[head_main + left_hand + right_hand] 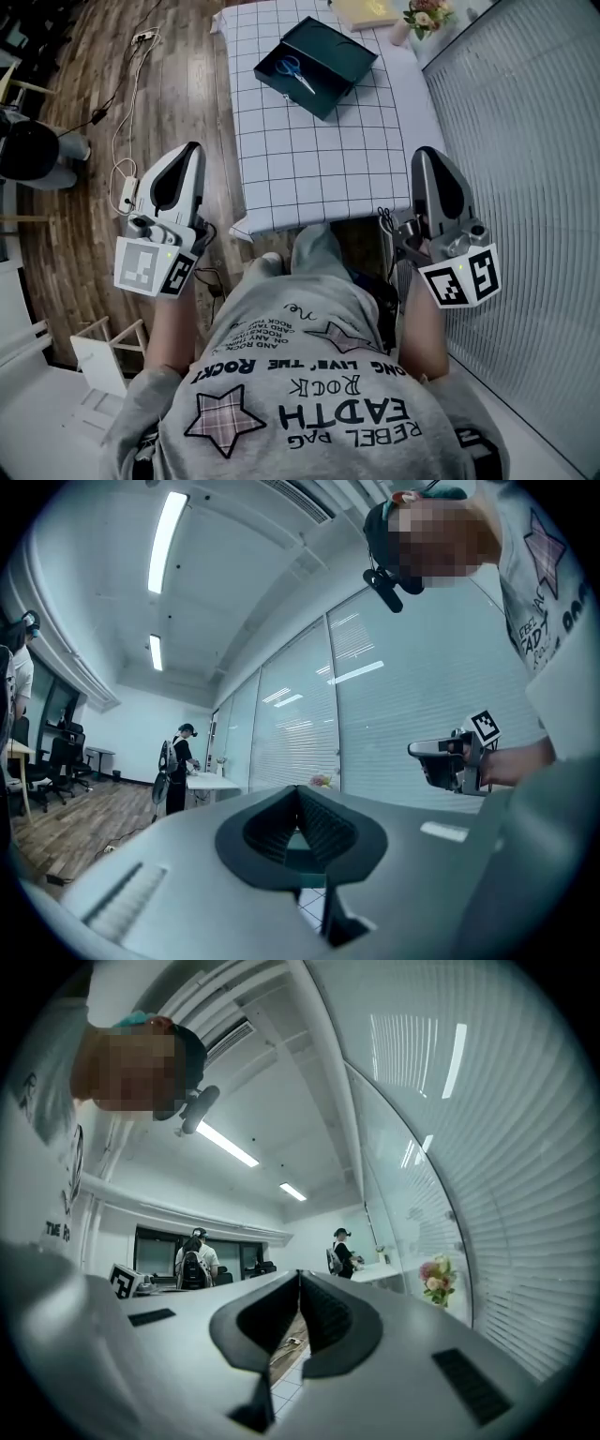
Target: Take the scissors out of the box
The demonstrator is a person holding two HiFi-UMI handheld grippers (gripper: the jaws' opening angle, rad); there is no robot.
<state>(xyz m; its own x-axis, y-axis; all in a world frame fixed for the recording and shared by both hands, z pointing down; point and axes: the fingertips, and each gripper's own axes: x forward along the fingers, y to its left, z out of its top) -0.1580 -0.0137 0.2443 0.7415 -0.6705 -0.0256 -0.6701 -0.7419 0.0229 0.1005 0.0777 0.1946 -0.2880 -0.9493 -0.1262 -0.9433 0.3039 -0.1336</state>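
A dark green box lies open at the far end of the table, which wears a white grid cloth. Blue-handled scissors lie inside the box. My left gripper hovers off the table's near left corner, pointing level, its jaws closed with nothing between them. My right gripper hangs off the near right corner, also shut and empty. Both are far short of the box. In the left gripper view the jaws meet at their tips, and the right gripper shows beyond. The right gripper's jaws touch too.
A yellowish book and a small flower pot sit behind the box. A slatted glass wall runs close along the right. Cables and a power strip lie on the wooden floor at left, beside a white stool. People stand far off.
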